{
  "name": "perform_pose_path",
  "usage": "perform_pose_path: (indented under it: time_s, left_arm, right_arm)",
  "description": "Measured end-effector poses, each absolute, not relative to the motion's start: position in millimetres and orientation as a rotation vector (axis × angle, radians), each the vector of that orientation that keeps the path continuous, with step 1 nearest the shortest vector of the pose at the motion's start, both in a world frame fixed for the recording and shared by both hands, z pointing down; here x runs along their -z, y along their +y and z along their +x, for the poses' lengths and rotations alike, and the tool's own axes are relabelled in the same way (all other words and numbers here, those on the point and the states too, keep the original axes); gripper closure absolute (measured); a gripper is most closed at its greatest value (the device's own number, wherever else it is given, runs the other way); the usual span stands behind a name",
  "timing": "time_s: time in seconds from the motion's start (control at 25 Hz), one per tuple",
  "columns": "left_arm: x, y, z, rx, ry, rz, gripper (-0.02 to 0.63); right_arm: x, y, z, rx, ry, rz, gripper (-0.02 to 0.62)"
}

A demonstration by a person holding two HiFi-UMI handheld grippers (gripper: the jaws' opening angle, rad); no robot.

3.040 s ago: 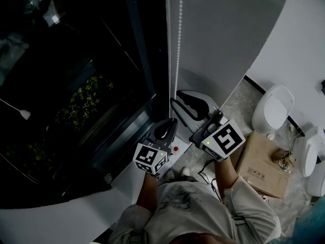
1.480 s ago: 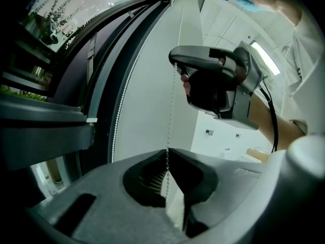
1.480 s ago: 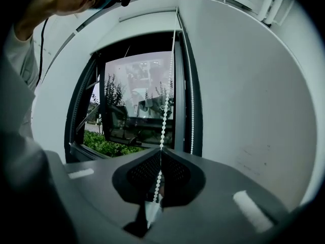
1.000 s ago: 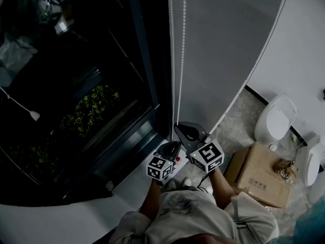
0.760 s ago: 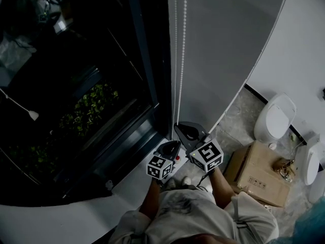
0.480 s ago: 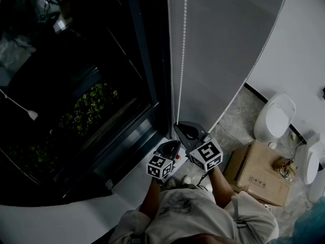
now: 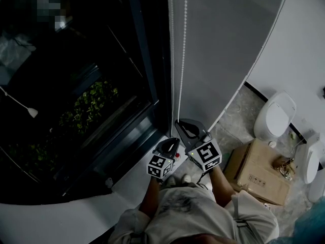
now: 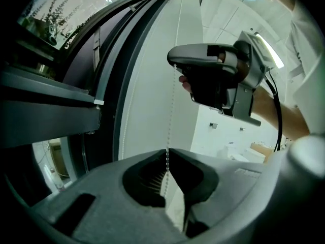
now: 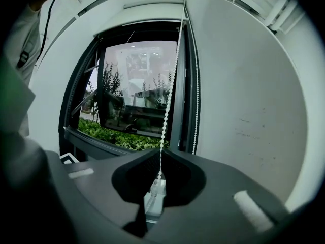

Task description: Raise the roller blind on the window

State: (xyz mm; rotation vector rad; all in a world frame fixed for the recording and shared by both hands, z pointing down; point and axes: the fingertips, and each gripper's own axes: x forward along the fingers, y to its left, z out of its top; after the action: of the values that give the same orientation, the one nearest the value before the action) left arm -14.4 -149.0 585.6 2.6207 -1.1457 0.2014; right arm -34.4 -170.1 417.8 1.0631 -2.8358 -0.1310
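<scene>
Person's sleeves: pale, lowest in the head view, below the bead chain; both forearms reach up toward it.
Left gripper: jaws pinched together on the bead chain, which comes up out of their tips. It is the lower of the two holds.
Right gripper: jaws likewise closed on the bead chain, just above the left gripper on the same strand. The chain enters at the tips and passes down behind them.
Bead chain: white, two strands side by side. They run straight up from the grippers along the window frame to the head of the opening.
Window frame: dark, just left of the chain. The glass beyond it shows green plants outside.
Roller blind: only a pale bar shows, across the top of the window where the chain ends.
Wall: grey, directly right of the chain.
Cardboard box: on the floor, well to the right of the chain.
Toilet: white, beyond the box, farther right of the chain.
</scene>
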Motion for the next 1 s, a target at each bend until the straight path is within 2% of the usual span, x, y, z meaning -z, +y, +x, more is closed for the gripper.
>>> perform_pose_path:
  time_s: [0.76,0.92,1.0]
  left_arm:
    - [-523.2,-150.1,-40.0,-0.043,-1.278,2.664,0.549]
    - [-497.0,-147.3,-45.3,0.030,-1.300,2.686,0.579]
    - [-483.9,-145.4,-47.1,0.063,-1.308,2.701,0.600]
  right_arm:
    - [-427.9,-161.2,-8.4,0.144,-2.748,1.176,0.531]
    - [-433.0,-156.4,-3.7,0.104,-2.757,1.206,0.532]
    - [-433.8,-154.1,-0.9,0.096,-2.762,1.228,0.557]
